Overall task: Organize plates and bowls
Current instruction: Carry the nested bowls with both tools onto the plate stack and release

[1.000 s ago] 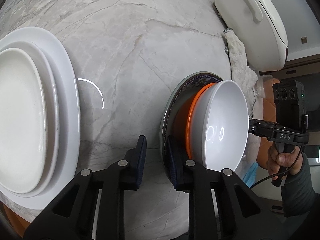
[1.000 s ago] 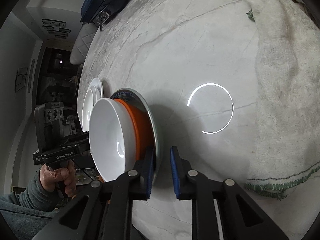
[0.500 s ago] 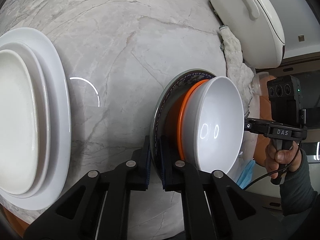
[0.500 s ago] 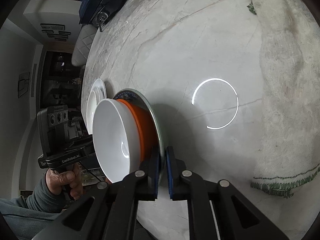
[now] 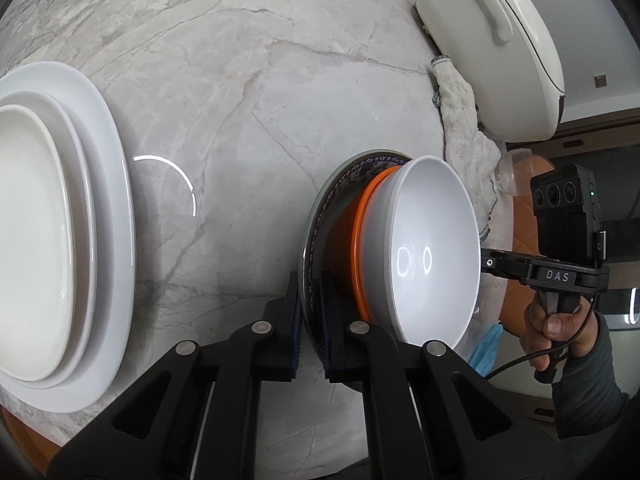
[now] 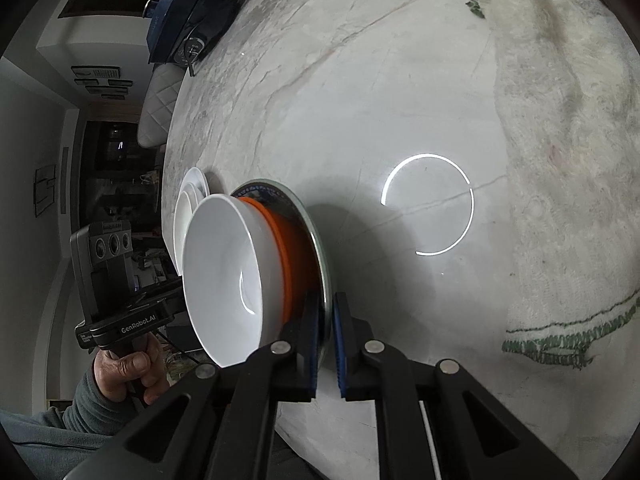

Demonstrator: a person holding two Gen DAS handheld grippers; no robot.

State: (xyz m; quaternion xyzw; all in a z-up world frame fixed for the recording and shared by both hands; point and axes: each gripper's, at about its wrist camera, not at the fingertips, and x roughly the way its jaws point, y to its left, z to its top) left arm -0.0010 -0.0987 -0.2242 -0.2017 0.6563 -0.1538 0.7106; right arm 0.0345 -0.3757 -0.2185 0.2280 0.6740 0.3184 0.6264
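Left hand-held gripper (image 5: 309, 322), nearest the lens: pads clamped on the near rim of the blue-patterned, grey-rimmed round plate (image 5: 320, 216), one pad on the underside, one on the upper face. Right hand-held gripper (image 6: 327, 344): likewise closed on the same plate's rim, from the opposite edge; its body and the person's hand (image 5: 554, 326) show just past the stack in the left view. So the plate is pinched at two opposite points, the line between the two grips running across its width, neither hand nearer than the other. On the plate, an orange shallow bowl (image 5: 358, 240), and nested in it a white glossy deep bowl (image 5: 434, 248); neither gripper touches either bowl. Whether the plate's underside is still on the pale veined marble counter (image 5: 248, 92) or just off it cannot be told. Beyond, well apart across bare marble on the left gripper's side: a stack of white oval platters (image 5: 108, 216), largest at the bottom, two smaller ones on it, long axis across the line from the held stack. Judgement: the carry goes sideways toward that side, left hand leading; the loose bowls depend on the plate staying level. Farther off on the right gripper's side: an off-white towel with green stitching (image 6: 568, 208) and a cream lidded cooker (image 5: 496, 44).
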